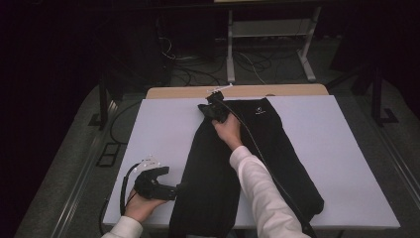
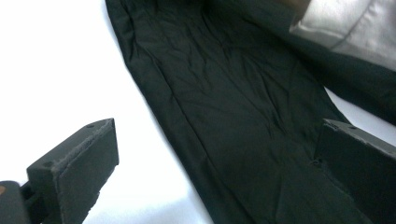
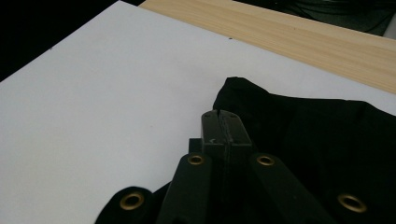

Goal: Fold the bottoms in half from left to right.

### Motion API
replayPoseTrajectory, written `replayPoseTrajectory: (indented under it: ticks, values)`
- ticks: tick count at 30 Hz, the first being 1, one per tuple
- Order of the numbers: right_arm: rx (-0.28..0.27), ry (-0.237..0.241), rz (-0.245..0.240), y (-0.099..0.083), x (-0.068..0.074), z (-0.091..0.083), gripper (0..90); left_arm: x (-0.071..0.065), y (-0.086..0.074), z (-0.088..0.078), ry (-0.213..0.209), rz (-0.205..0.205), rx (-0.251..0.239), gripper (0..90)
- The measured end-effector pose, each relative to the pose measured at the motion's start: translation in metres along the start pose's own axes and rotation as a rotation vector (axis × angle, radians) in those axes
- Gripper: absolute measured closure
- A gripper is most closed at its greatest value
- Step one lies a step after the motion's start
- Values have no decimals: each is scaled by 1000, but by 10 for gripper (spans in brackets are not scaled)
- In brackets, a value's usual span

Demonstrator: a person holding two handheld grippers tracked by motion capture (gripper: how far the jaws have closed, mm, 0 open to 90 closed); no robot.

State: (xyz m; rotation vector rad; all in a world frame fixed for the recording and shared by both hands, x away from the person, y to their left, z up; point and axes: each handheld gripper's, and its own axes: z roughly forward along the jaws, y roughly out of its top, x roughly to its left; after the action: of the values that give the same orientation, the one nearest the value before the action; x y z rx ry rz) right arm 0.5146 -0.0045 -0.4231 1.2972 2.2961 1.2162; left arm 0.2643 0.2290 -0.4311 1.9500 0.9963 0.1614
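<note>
Black trousers (image 1: 208,168) lie lengthwise on the white table (image 1: 158,129), waist at the far end, with a small white logo (image 1: 259,112) there. My right gripper (image 1: 214,106) is at the waist's far left corner, jaws pressed together with cloth (image 3: 303,126) bunched around them. My left gripper (image 1: 177,189) rests at the near left edge of a trouser leg. In the left gripper view it (image 2: 217,140) stands open, and the edge of the leg (image 2: 224,93) runs between its wide jaws. In the right gripper view the shut right gripper (image 3: 219,115) points toward the waist corner.
A bare wooden strip (image 1: 188,92) runs along the table's far edge (image 3: 303,32). The right gripper's cable (image 1: 262,158) trails back over the trousers beside a white sleeve (image 2: 345,28). Desk legs and floor cables lie beyond. White surface flanks the trousers on both sides.
</note>
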Motion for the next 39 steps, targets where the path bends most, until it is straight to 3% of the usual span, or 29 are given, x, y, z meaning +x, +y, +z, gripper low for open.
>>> replayPoseTrajectory:
  ticks: [12, 18, 33, 39]
  values:
    - [-18, -3, 5, 2, -1, -7, 889, -2, -8, -5, -39, 6, 52, 0]
    - [-20, -2, 4, 0, 0, -6, 889, -6, -10, -7, -64, 30, 81, 0]
    - [-33, -21, 20, 2, -6, -11, 889, -11, -22, -6, -162, 30, 192, 1]
    - [-36, -22, 20, 2, -7, -13, 889, -9, -26, -7, -201, 23, 224, 95]
